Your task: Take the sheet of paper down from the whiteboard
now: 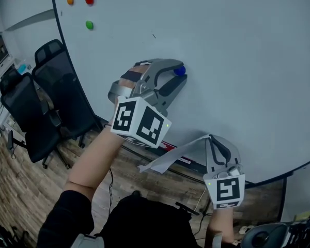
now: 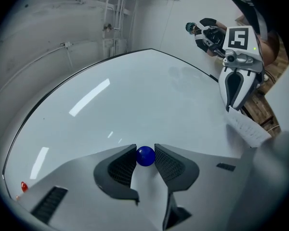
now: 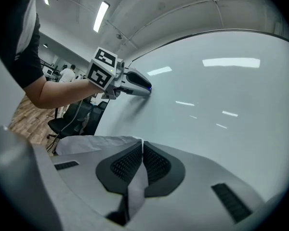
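Observation:
My left gripper (image 1: 179, 75) is held level against the whiteboard (image 1: 232, 45), shut on a round blue magnet (image 1: 180, 71). In the left gripper view the blue magnet (image 2: 145, 156) sits squeezed between both pads (image 2: 123, 165). Lower right, my right gripper (image 1: 213, 138) is shut on the sheet of paper (image 1: 170, 157). The sheet trails off to the left, away from the board. In the right gripper view the paper (image 3: 94, 144) runs through the closed jaws of my right gripper (image 3: 140, 144), and the left gripper (image 3: 145, 88) shows farther along the board.
Orange (image 1: 70, 0), red (image 1: 89, 0) and green (image 1: 89, 25) magnets stick to the board's upper left. Two black office chairs (image 1: 51, 102) stand on the wooden floor at the left. The board's tray (image 1: 175, 156) runs along its lower edge.

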The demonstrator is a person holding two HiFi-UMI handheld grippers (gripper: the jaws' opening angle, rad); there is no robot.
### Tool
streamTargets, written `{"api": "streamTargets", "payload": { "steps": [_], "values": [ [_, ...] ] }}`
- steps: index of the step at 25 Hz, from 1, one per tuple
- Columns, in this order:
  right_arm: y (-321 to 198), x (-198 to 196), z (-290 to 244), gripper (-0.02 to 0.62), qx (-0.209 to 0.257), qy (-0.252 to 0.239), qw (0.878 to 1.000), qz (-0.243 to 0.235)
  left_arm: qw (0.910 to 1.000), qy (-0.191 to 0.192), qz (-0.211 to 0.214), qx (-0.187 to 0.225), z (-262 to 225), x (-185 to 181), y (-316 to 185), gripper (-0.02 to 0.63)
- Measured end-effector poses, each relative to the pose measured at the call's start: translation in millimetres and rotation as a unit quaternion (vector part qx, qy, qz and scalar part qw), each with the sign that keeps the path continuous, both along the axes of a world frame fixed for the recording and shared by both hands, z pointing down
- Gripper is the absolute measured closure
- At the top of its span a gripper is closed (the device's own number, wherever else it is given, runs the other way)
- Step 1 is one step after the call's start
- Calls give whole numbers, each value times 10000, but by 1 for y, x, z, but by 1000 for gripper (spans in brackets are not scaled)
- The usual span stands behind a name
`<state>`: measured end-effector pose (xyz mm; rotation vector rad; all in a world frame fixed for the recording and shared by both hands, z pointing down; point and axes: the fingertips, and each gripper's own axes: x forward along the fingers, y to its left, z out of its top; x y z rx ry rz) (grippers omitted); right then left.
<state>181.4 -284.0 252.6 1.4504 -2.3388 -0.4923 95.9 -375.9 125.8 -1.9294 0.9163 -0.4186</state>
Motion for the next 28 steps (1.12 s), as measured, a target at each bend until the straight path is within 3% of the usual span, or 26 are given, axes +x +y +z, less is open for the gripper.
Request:
{"api": "streamTargets", "payload": {
  "steps": [11, 17, 22, 28],
  "values": [
    [7, -15, 31, 572, -419, -81, 9988, -232, 9997, -34, 101, 208, 1, 2, 1, 471],
    [5, -15, 39, 572, -545, -201, 9980, -231, 9981, 364, 422, 251, 3, -11, 31, 453],
    [2, -13, 53, 572, -645, -99, 9973, -350, 9939, 659, 810, -347, 38, -14, 63, 504],
    [15, -12, 91, 572, -1057, -230, 9931, -451, 9852, 853, 817, -1244, 114, -15, 73, 573]
  ]
}}
